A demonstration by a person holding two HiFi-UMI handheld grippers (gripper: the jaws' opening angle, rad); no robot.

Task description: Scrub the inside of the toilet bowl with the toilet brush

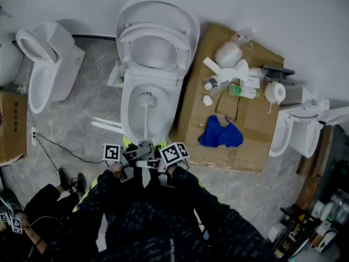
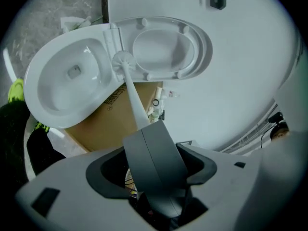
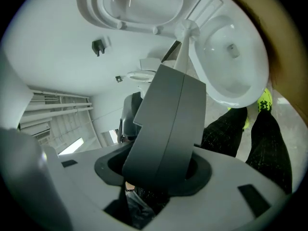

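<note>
A white toilet (image 1: 131,111) stands in the middle of the head view with its seat and lid (image 1: 158,23) raised. The toilet brush has a long white handle (image 1: 145,125), and its head (image 1: 146,97) rests inside the bowl near the back. Both grippers meet at the handle's near end, in front of the bowl. My left gripper (image 1: 131,157) is shut on the handle, and my right gripper (image 1: 159,157) is shut on it beside the left. In the left gripper view the handle (image 2: 133,100) runs from the shut jaws to the brush head (image 2: 122,59). The right gripper view shows the brush head (image 3: 187,30) at the bowl's rim.
A flattened cardboard sheet (image 1: 256,141) lies right of the toilet, bearing a blue cloth (image 1: 220,134), bottles (image 1: 240,90) and a paper roll (image 1: 275,91). Other toilets stand at left (image 1: 46,64) and right (image 1: 297,127). A cable (image 1: 60,146) crosses the floor. A seated person (image 1: 32,212) is at bottom left.
</note>
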